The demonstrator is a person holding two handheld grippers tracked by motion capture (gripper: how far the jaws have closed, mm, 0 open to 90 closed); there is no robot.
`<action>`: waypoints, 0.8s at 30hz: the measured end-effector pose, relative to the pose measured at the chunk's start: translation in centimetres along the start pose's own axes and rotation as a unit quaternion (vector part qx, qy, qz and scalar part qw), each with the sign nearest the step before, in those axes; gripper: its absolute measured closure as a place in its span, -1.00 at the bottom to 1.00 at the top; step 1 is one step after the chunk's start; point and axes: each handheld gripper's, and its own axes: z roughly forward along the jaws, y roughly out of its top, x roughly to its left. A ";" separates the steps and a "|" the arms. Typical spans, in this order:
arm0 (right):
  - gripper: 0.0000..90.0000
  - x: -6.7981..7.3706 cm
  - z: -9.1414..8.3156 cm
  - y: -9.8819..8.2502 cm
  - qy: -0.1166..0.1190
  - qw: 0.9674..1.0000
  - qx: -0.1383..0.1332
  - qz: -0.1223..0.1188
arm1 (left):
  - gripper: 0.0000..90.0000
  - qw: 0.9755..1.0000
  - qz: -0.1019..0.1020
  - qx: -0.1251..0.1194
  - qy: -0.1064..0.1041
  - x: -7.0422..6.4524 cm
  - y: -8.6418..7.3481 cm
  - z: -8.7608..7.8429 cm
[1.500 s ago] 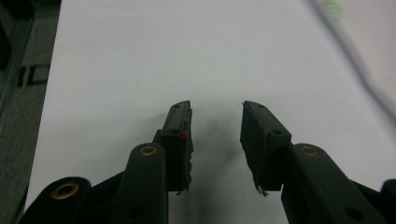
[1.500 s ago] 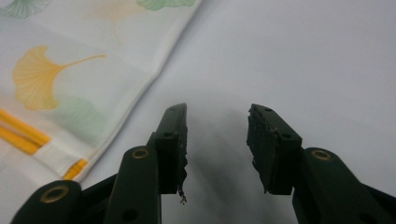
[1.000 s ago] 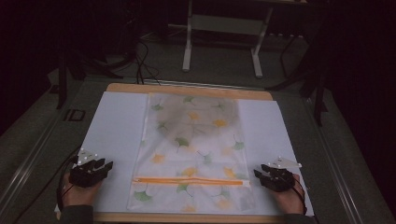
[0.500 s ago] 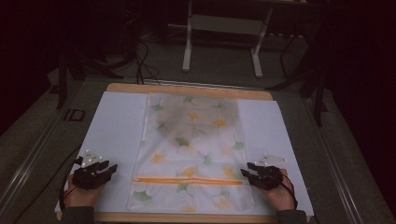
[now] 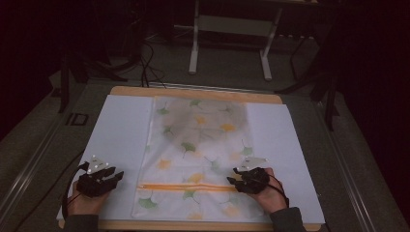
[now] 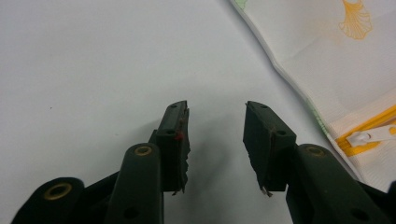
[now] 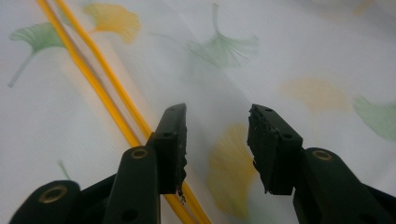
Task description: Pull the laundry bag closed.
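Two grippers hover low with jaws apart and empty; the right gripper's have just been opening. It hangs over the leaf-print pouch by its orange zipper, near the table's front edge. Left gripper sits beside the pouch; the far end blurs into shadow.

No legible text, label, brand, number or sign appears in any view. The pouch bears only a printed pattern of green and yellow ginkgo leaves, with no lettering on its fabric or along its orange zipper. The white zipper pull, seen in the left gripper view, carries no readable mark. The dark rectangular plate beside the board is too small and dim to read.
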 end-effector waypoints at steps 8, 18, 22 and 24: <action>0.33 1.5 1.1 2.2 0.025 0.999 0.010 -0.035 | 0.30 1.000 0.005 0.001 0.000 -0.1 0.0 -0.1; 0.32 2.8 2.1 4.0 0.042 0.997 0.017 -0.065 | 0.29 1.000 0.011 0.001 -0.001 -0.1 -0.1 -0.1; 0.32 3.3 2.5 4.4 0.048 0.996 0.018 -0.073 | 0.29 1.000 0.013 0.002 -0.002 -0.1 -0.1 0.0; 0.32 3.7 2.7 4.7 0.051 0.996 0.019 -0.077 | 0.29 1.000 0.014 0.002 -0.002 -0.1 -0.1 0.0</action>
